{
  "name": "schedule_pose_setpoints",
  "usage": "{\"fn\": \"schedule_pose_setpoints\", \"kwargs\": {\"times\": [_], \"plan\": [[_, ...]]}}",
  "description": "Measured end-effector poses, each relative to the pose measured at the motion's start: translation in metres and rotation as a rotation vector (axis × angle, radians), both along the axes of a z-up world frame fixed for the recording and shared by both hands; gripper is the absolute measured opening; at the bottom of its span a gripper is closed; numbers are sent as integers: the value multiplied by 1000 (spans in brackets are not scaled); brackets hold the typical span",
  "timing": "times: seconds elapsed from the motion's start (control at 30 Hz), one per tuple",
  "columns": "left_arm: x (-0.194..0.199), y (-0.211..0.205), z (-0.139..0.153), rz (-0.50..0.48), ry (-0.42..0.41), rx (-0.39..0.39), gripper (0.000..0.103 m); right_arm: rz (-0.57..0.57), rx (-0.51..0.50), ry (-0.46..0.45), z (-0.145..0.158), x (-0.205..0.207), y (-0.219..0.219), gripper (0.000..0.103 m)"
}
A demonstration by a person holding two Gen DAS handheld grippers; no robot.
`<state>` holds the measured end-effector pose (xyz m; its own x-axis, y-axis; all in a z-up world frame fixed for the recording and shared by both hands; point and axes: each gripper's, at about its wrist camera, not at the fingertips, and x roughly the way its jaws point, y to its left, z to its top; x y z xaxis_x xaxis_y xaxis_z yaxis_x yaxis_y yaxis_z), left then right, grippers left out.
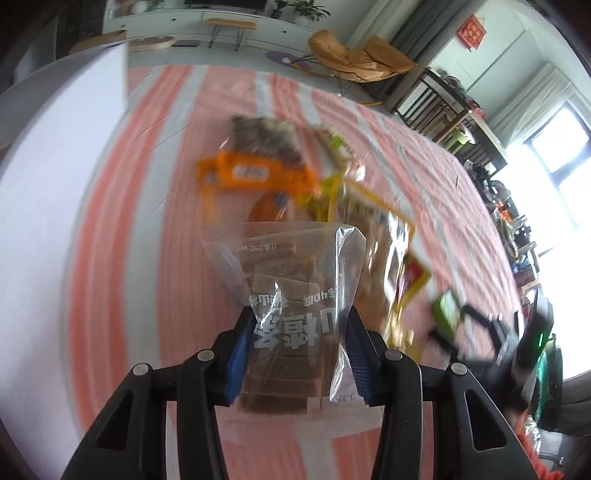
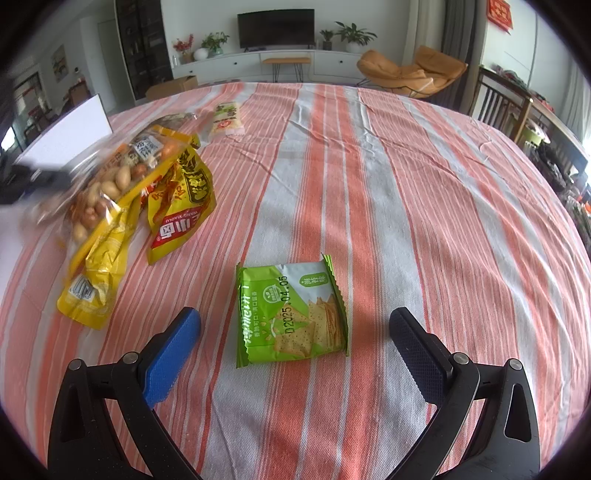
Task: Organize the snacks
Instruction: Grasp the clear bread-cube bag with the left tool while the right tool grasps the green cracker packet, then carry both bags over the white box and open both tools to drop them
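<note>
Gripping clear bag (image 1: 295, 295) of brown slices: left tongs (image 1: 301, 354)

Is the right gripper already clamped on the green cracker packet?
No, the right gripper is open, its blue-padded fingers spread on either side of the green cracker packet, which lies flat on the striped tablecloth.

The left wrist view looks down steeply and close along its fingers at the striped tablecloth (image 1: 155, 206), toward the snack pile (image 1: 280, 173). The right wrist view sits low over the same cloth (image 2: 406, 192), facing the far television (image 2: 276, 27), the pile (image 2: 129, 192) to its left. Both share the pile, the cloth and the orange chair (image 1: 358, 59) (image 2: 410, 72) beyond the cloth.
</note>
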<state>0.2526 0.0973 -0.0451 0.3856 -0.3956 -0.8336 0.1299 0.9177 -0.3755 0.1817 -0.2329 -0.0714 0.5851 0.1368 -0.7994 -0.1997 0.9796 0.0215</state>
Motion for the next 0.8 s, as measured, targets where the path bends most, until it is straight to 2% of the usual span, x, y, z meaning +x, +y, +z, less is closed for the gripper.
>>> {"fn": "schedule_pose_setpoints", "kwargs": {"times": [0.13,0.23,0.3,0.37,0.43,0.5,0.53,0.57,0.6,0.63,0.67,0.73,0.8], "plan": [[-84,9,-12,37,-14,85,46,2,86,-8,2,0,-12,103],[-109,7,-19,29,-55,134,50,28,230,-4,5,1,-30,103],[-115,3,-22,-1,-76,177,58,60,283,54,7,7,-37,102],[-117,-1,-25,-24,-83,220,76,77,266,140,12,17,-37,102],[-116,-6,-27,-49,-106,263,84,121,220,210,15,25,-26,102],[-115,-8,-30,-62,-107,284,86,165,116,271,12,33,-7,101],[-113,-9,-31,-63,-100,285,85,180,65,284,10,35,3,100],[-112,-10,-33,-63,-93,279,77,188,5,289,8,37,12,89],[-113,-10,-33,-60,-95,276,72,185,-51,274,8,36,17,74],[-115,-10,-31,-46,-109,308,54,187,-92,246,12,34,22,51],[-116,-8,-30,-47,-114,307,52,188,-71,255,15,35,23,50],[-118,5,-26,-16,-113,229,42,173,-44,264,18,32,21,50],[-121,16,-23,17,-93,163,41,168,-40,251,21,23,18,50]]}}
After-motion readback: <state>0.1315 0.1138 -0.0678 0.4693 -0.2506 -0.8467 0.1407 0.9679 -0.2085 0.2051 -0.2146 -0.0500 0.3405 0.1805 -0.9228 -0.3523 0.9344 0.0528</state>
